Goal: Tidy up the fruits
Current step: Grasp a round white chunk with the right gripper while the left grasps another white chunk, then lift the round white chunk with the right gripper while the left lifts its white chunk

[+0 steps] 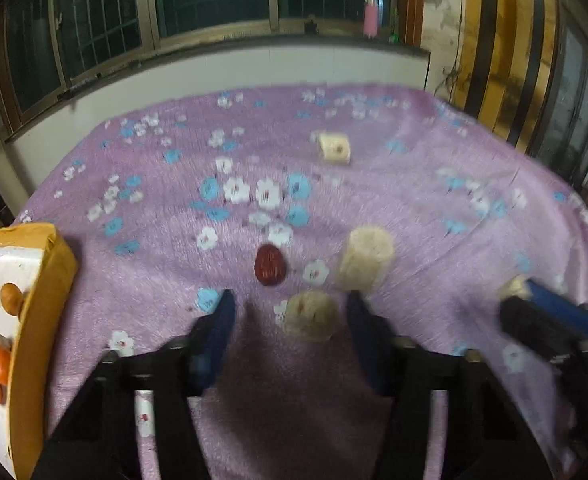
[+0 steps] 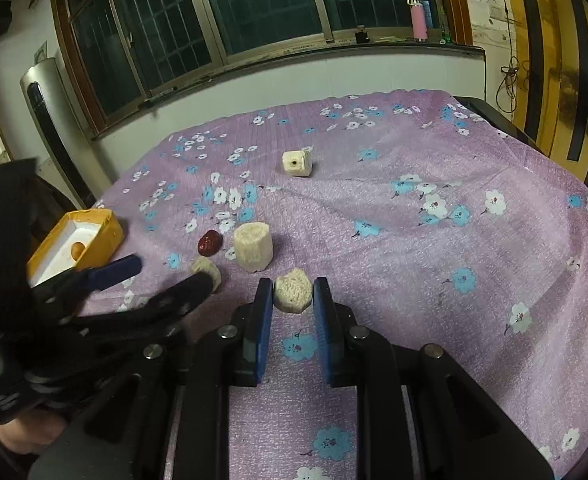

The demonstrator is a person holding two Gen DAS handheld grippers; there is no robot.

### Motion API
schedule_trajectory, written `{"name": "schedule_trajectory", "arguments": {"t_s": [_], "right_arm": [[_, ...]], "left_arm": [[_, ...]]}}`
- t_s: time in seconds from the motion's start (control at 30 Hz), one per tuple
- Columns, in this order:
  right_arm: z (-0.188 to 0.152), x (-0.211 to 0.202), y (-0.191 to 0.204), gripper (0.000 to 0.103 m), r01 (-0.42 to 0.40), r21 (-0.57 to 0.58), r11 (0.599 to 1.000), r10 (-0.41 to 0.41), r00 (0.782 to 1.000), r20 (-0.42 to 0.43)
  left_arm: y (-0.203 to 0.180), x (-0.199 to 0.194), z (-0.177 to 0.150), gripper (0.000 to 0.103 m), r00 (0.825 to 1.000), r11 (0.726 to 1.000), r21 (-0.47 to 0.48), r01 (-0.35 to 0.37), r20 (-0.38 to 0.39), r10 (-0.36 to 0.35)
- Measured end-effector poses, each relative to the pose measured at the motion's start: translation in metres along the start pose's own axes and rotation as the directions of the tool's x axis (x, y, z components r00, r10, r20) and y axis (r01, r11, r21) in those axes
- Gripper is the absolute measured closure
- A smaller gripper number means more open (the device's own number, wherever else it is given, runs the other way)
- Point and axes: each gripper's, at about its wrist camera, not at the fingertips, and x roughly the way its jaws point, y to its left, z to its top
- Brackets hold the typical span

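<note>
**Fruit on the purple cloth**

A purple flowered cloth (image 2: 374, 220) covers the table. The yellow box (image 2: 105, 236) at the left holds small orange fruits (image 1: 10, 298). Pale fruit chunks lie near a red date (image 2: 209, 243). The right gripper (image 2: 293, 292) squeezes one pale chunk (image 2: 290, 290). The left gripper (image 1: 289, 306) is part open around another chunk (image 1: 312, 316), not touching it.

Ahead of our left gripper (image 1: 289, 300), a pale chunk (image 1: 312, 316), red date (image 1: 269, 265) and cylinder (image 1: 366, 260) crowd the way; beyond them we see open cloth (image 1: 414, 200).
</note>
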Motion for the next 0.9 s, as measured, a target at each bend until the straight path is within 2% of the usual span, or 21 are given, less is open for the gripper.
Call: {"name": "schedule_trajectory", "arguments": {"t_s": [0.03,0.1,0.17,0.27,0.43,0.57,0.73,0.9], "right_arm": [[0.0,-0.001,0.0,0.081,-0.008,0.0,1.0,0.008,1.0,0.002],[0.0,-0.002,0.0,0.081,-0.017,0.0,1.0,0.017,1.0,0.005],[0.001,-0.004,0.0,0.081,-0.025,0.005,1.0,0.025,1.0,0.011],[0.001,-0.005,-0.001,0.081,-0.033,0.011,0.999,0.033,0.999,0.016],[0.002,-0.005,-0.004,0.081,-0.044,0.022,0.999,0.043,0.999,0.018],[0.002,-0.006,-0.004,0.081,-0.052,0.024,0.998,0.052,0.998,0.019],[0.002,-0.009,-0.004,0.081,-0.065,0.03,0.997,0.064,0.998,0.028],[0.002,-0.011,-0.005,0.081,-0.068,0.031,0.997,0.066,0.997,0.036]], "left_arm": [[0.0,0.004,-0.002,0.056,1.0,1.0,-0.002,0.023,-0.012,-0.023],[-0.002,0.004,-0.002,0.075,0.999,0.999,0.009,0.041,-0.016,-0.041],[-0.007,-0.002,-0.003,0.075,1.0,0.999,0.036,0.018,0.006,-0.018],[-0.005,-0.007,-0.009,0.075,0.999,0.999,0.028,0.046,-0.008,-0.046],[0.001,-0.038,-0.018,0.075,0.998,0.999,0.015,0.048,0.033,-0.048],[0.004,-0.066,-0.031,0.075,0.997,1.0,0.013,0.001,0.078,-0.002],[0.012,-0.085,-0.05,0.075,0.99,0.995,-0.028,-0.092,0.105,0.094],[0.023,-0.081,-0.057,0.075,0.987,0.991,-0.08,-0.107,0.109,0.116]]}}
